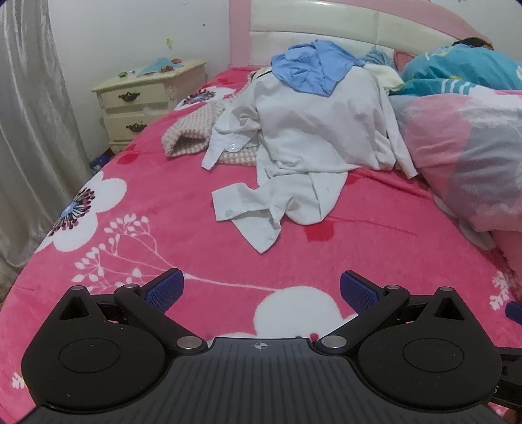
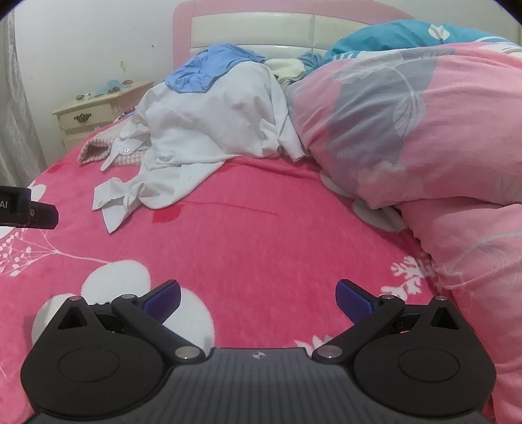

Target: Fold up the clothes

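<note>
A heap of clothes lies at the far middle of the bed. A crumpled white shirt (image 1: pixel 310 140) tops it, one sleeve (image 1: pixel 248 208) trailing toward me. A blue garment (image 1: pixel 313 65) sits on the heap, and a pink checked garment (image 1: pixel 192 130) lies to its left. The same white shirt (image 2: pixel 208 120) and blue garment (image 2: pixel 208 70) show in the right wrist view. My left gripper (image 1: pixel 261 290) is open and empty, low over the pink blanket (image 1: pixel 163 228), well short of the sleeve. My right gripper (image 2: pixel 257 298) is open and empty, also short of the heap.
A bulky pink quilt (image 2: pixel 424 130) fills the right side of the bed. A person in a teal top (image 1: pixel 463 65) lies by the headboard (image 1: pixel 326 19). A cream nightstand (image 1: pixel 146 98) stands left of the bed, a grey curtain (image 1: pixel 29 130) beside it.
</note>
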